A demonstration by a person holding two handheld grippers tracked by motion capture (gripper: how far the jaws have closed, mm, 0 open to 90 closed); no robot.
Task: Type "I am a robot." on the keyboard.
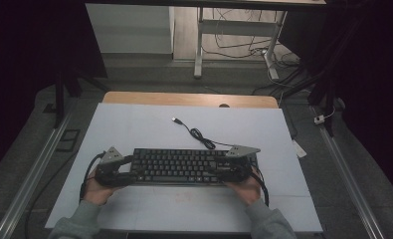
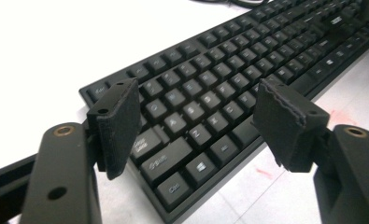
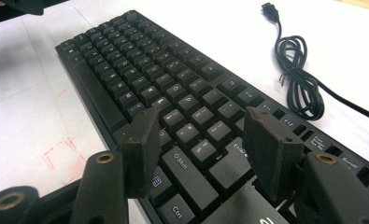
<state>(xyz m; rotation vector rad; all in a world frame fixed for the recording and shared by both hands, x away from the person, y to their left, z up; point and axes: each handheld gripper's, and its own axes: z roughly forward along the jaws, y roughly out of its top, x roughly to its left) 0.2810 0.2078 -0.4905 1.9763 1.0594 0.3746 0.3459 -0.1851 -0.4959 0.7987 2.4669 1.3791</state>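
Keyboard (image 1: 176, 166) flat on table, between open left tool (image 1: 129, 168) and right tool (image 1: 224, 169)

Open tongs (image 3: 198, 149) above keyboard (image 3: 140, 60); coiled cable (image 3: 296, 81) beyond

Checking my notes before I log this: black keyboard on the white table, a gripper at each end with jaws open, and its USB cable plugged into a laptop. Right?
Not quite. The cable isn't plugged into anything: in the high view its USB plug lies loose on the table. The rest holds: keyboard, left gripper and right gripper at its ends, jaws open.
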